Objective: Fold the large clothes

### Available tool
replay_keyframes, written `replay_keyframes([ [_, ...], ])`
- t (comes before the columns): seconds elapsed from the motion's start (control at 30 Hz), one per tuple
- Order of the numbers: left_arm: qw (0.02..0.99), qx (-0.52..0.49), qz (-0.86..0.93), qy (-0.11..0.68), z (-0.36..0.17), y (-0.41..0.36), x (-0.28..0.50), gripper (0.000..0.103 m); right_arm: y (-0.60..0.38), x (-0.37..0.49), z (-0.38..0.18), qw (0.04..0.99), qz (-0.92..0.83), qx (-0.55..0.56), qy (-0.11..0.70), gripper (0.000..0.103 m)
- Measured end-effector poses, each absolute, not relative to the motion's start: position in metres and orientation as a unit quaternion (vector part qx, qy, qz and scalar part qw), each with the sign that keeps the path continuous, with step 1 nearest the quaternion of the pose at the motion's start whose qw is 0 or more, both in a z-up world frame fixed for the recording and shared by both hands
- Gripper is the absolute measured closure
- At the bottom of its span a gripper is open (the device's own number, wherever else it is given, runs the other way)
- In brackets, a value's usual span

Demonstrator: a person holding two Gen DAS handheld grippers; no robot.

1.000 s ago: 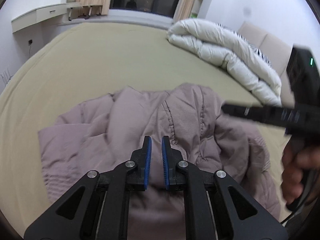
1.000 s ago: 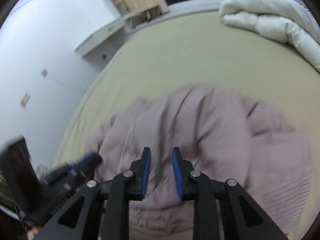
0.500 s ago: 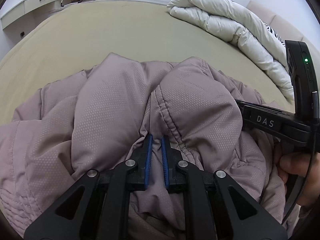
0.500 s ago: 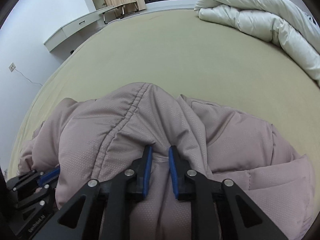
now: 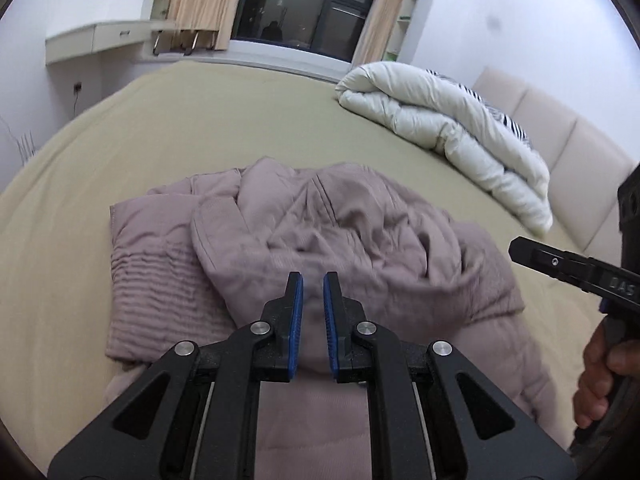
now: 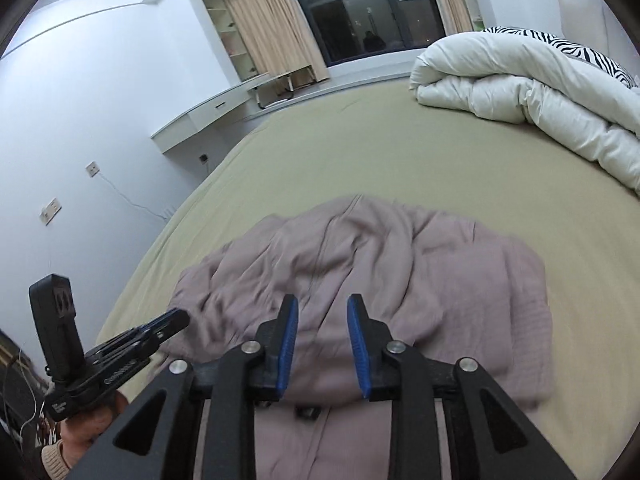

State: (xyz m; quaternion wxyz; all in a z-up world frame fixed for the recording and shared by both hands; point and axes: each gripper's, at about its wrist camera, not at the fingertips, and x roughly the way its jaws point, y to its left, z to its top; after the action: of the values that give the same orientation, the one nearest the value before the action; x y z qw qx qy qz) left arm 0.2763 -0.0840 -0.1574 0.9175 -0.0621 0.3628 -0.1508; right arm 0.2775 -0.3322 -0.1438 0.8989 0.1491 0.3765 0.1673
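Bed, tan sheet, fills most of both views. White duvet rolled up at far right of bed, zebra-print bit behind it, well apart from jacket.

Jacket, mauve padded, lies in a rumpled heap on near part of bed, toward the person's side. Ribbed hem panel flat at left of heap in left wrist view; top layers bunched in soft folds w/ a stitched seam running up the middle. Fabric blurred in places.

Left gripper: blue pads close together, only a narrow gap, nothing between them; tips hang over jacket, not pinching it. Seen from right wrist view too, low left of jacket, a hand on its handle.

Right gripper: jaws parting, clear gap, no cloth between pads; jacket shows through the gap below. Its body sits right of jacket in left view, hand below.

Vs half a sec ago: both grippers were buried in raised jacket folds w/ cloth nipped; now both are back off it, jacket is dropped lower and flatter on bed, more sheet visible around it.
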Motion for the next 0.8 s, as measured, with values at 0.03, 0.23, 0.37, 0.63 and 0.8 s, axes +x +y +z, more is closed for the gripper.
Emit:
replay_keyframes([
  [0.03, 0.917, -0.058, -0.150, 0.365, -0.163, -0.088, 0.274, 0.093, -0.325, 0.276, -0.152, 0.895, 0.172, 0.139, 0.387, 0.074],
  [0.23, 0.916, -0.014, -0.125, 0.381, -0.185, -0.113, 0.291, 0.093, -0.307, 0.308, -0.197, 0.882, 0.121, 0.107, 0.443, 0.075],
  [0.37, 0.890, -0.015, -0.123, 0.439, -0.212, -0.123, 0.329, 0.093, -0.310, 0.335, -0.228, 0.868, 0.115, 0.119, 0.468, 0.078],
  [0.63, 0.876, -0.062, -0.142, 0.457, -0.200, -0.105, 0.321, 0.093, -0.309, 0.318, -0.211, 0.867, 0.106, 0.108, 0.475, 0.073],
  [0.8, 0.892, -0.084, -0.137, 0.423, -0.162, -0.066, 0.251, 0.093, -0.343, 0.229, -0.155, 0.909, 0.102, 0.137, 0.381, 0.004],
])
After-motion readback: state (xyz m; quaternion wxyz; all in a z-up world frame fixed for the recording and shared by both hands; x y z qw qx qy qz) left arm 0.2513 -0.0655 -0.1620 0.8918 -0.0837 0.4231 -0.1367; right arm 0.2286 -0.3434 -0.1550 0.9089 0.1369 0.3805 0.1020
